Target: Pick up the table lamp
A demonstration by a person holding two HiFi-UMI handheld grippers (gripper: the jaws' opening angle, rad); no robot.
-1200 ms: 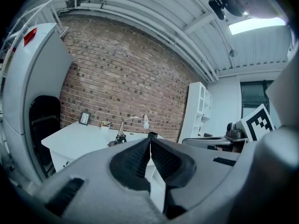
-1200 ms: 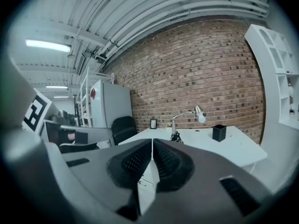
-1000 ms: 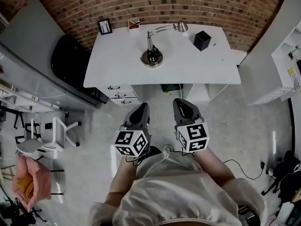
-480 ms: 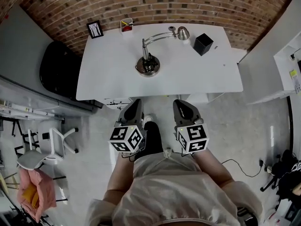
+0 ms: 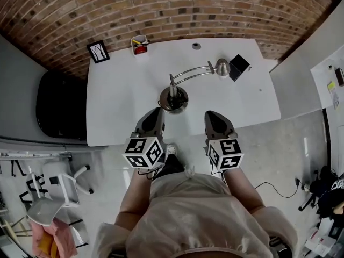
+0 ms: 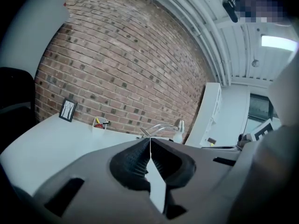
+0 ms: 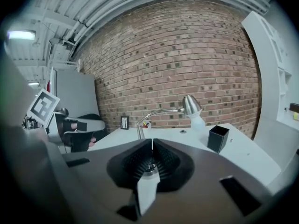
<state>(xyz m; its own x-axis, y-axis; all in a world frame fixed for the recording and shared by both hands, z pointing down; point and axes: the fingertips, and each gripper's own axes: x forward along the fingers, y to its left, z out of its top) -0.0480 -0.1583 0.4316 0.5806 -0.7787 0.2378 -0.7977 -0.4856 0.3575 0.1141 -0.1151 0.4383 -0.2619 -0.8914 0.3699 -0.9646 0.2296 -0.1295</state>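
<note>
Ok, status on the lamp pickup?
Left gripper, right gripper: jaws shut, empty. Table lamp upright on white desk, untouched, just ahead. Black box beside lamp head, clear of base.

Head view was bright and even w/ soft shadows; white desk point(image 5: 118, 106) nearly blown out. Strong fisheye: brick wall point(image 5: 215, 9) bowed at top edge. Left gripper view: ceiling light point(image 6: 279, 42) glared upper right. Right gripper view: dark vignette at corners. Foreground was soft in both gripper views.
</note>
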